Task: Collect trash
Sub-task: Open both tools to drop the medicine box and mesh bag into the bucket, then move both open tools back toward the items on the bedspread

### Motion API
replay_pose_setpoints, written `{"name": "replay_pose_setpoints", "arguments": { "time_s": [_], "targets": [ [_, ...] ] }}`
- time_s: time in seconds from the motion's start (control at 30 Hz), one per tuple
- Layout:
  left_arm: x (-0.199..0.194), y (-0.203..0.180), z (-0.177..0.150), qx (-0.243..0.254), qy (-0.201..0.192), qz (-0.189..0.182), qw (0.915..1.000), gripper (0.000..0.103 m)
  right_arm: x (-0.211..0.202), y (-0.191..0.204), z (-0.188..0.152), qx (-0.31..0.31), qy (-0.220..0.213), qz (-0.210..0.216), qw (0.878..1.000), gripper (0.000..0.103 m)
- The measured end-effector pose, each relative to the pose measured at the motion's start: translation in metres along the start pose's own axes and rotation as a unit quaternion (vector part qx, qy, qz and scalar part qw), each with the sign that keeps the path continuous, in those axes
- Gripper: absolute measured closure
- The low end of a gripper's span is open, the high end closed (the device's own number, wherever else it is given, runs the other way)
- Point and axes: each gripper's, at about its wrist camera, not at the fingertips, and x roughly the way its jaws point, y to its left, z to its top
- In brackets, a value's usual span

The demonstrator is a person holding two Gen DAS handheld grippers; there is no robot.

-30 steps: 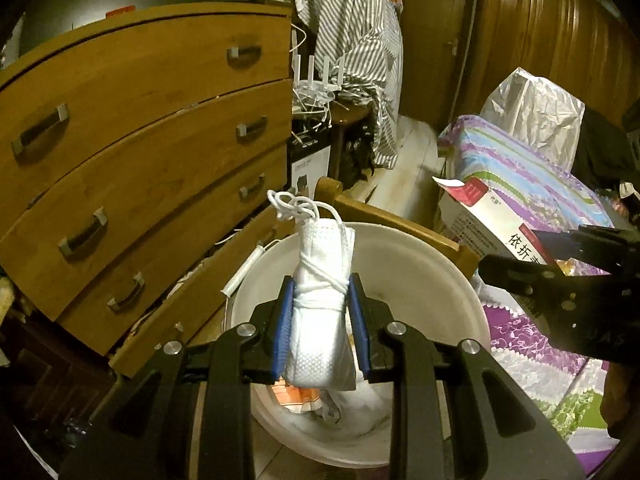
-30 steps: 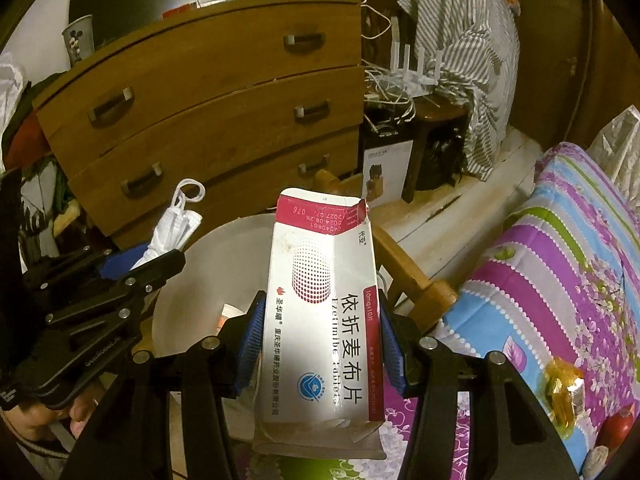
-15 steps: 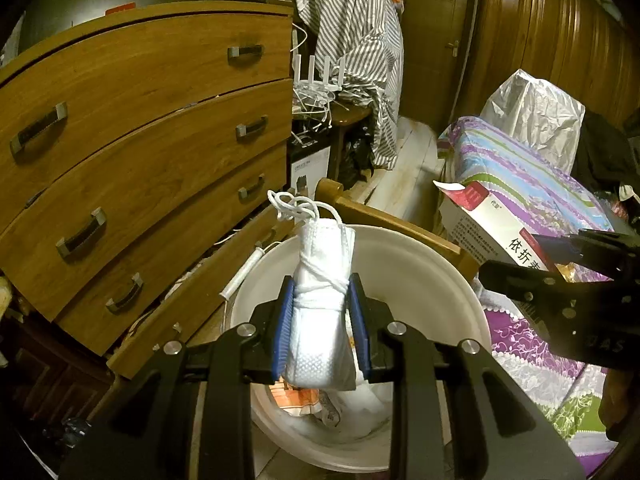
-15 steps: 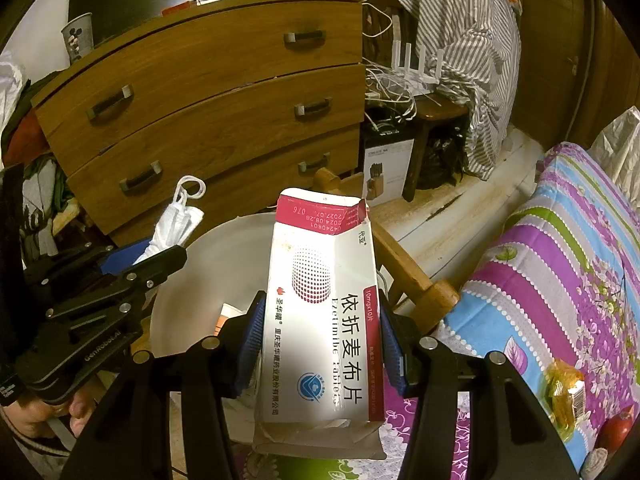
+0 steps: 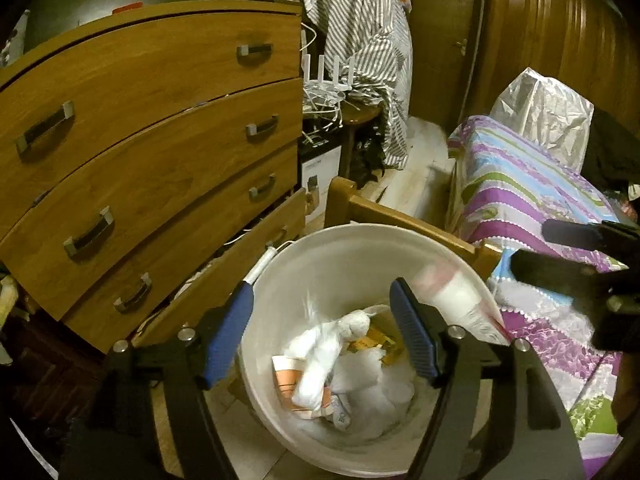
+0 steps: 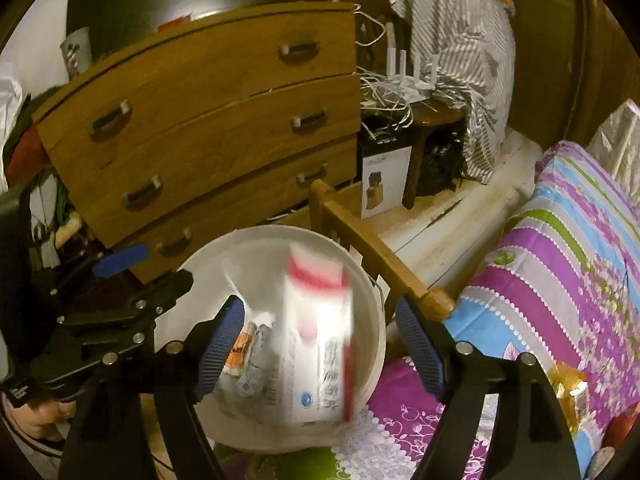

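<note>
Bin sits under both tongs; left tongs and right tongs are opening, empty; box falls blurred between the right pair. Wrapper remains right of them on the bed.

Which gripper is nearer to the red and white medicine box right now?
Right. The right gripper, opening, has the blurred medicine box between its fingers over the white bin. The left gripper, also opening over the bin, has the box beside it.

Bin sits right below both grippers, w/ a mask and wrappers in it. Box between right gripper's fingers, over bin. Dresser ahead-left; bed to the right; chair rail just behind bin.
</note>
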Motion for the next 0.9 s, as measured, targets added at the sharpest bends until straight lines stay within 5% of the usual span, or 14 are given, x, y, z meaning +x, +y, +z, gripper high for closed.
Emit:
{"name": "replay_pose_setpoints", "arguments": {
  "time_s": [0.67, 0.9],
  "targets": [
    [-0.026, -0.018, 0.0, 0.01, -0.01, -0.008, 0.9999, 0.035, -0.058, -0.032, -0.037, 0.03, -0.035, 0.006, 0.999, 0.024],
    [-0.04, -0.059, -0.014, 0.039, -0.015, -0.048, 0.998, 0.035, -0.13, -0.06, -0.099, 0.043, -0.099, -0.027, 0.994, 0.024]
  ]
}}
